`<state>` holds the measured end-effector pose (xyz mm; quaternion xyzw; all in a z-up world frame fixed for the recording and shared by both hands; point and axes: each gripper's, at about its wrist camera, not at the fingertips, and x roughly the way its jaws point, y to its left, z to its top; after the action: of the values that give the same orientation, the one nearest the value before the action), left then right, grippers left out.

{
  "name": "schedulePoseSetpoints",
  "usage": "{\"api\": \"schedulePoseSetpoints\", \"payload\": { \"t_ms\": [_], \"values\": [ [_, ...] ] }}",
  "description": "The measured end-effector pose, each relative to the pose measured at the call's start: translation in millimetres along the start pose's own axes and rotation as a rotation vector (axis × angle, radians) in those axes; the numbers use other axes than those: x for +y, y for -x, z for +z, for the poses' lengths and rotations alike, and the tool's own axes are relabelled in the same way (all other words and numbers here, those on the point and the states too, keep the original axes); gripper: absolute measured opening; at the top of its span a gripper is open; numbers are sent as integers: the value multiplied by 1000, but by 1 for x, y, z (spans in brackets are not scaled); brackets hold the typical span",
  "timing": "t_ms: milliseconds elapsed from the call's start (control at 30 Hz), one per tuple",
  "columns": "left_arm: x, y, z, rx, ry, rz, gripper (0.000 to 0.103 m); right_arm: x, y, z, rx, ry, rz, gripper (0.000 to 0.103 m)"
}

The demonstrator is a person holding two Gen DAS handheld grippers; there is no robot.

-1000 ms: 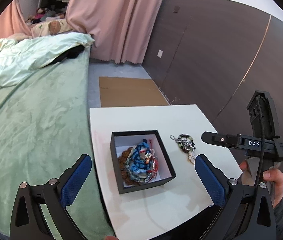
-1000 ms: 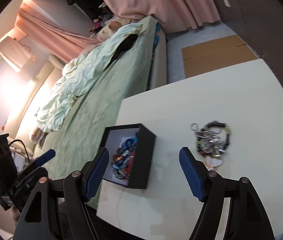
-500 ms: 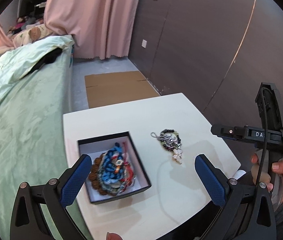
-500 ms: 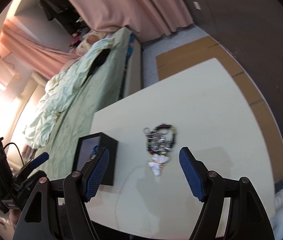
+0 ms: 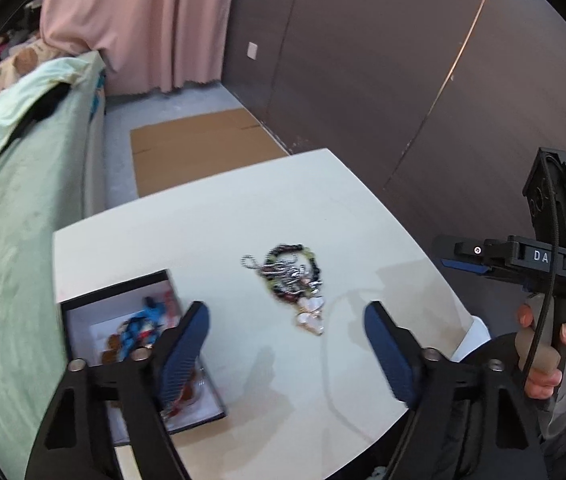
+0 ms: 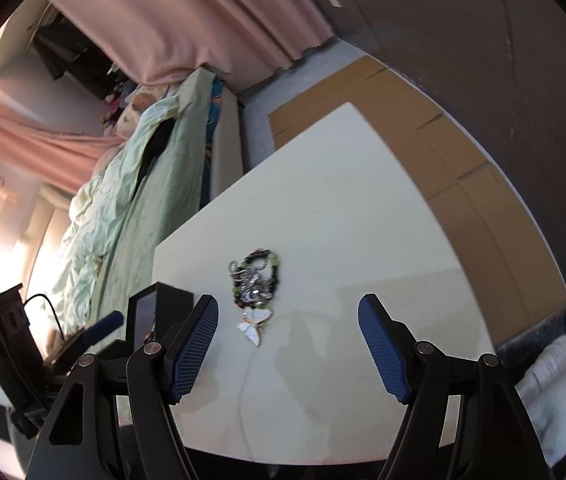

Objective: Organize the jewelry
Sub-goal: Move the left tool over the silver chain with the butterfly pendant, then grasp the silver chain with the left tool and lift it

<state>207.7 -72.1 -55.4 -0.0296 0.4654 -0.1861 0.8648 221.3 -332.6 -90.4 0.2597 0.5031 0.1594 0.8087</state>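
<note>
- Here, the white rectangular table (image 5: 219, 216) carries everything, with the green-covered bed (image 5: 7, 216) along its left edge and flat brown cardboard (image 5: 199, 152) on the floor beyond.
- The black square box with a white lining (image 5: 95, 312) sits at the table's left edge holding coloured bracelets, presumably the place where pieces are gathered.
- The left gripper (image 5: 287, 344) hangs above the table with jaws spread wide and nothing between them; its left finger covers part of the box.
- The right gripper (image 6: 288, 344) is likewise wide open and empty.
- The loose tangle of dark beads, silver chain and a white butterfly pendant (image 5: 295, 284) lies on bare table just right of the box, unobstructed.
</note>
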Motion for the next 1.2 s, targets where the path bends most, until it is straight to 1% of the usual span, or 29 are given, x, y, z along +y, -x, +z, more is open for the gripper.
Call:
{"api": "schedulePoseSetpoints", "payload": {
  "t_ms": [67, 100, 133, 267, 400, 467, 600, 833, 933, 1033, 1200],
  "values": [
    [-3, -9, 4, 14, 11, -7, 67, -5, 3, 1, -8, -12, -25, 73],
    [-5, -14, 7, 24, 20, -12, 66, -7, 5, 2, -13, -12, -36, 73],
    [-6, -19, 9, 33, 29, -16, 61, -8, 6, 2, -16, -11, -40, 73],
    [-13, -40, 16, 81, 61, -34, 54, -12, 11, 4, -22, -8, -43, 73],
    [-17, -58, 22, 116, 98, -35, 51, -19, 14, 6, -25, -16, -41, 73],
    [-18, -66, 25, 133, 122, -33, 46, -22, 16, 7, -29, -21, -37, 73],
    [-17, -79, 26, 163, 162, -36, 43, -29, 22, 9, -51, -30, -45, 73],
    [-15, -105, 26, 212, 209, 16, 42, -45, 26, 13, -54, -74, -35, 72],
    [-10, -114, 25, 227, 250, 25, 38, -49, 27, 13, -55, -88, -21, 72],
    [-5, -119, 25, 229, 272, 47, 37, -52, 29, 12, -55, -98, -12, 72],
    [2, -122, 27, 213, 302, 54, 36, -53, 28, 11, -47, -107, 1, 72]
  ]
}}
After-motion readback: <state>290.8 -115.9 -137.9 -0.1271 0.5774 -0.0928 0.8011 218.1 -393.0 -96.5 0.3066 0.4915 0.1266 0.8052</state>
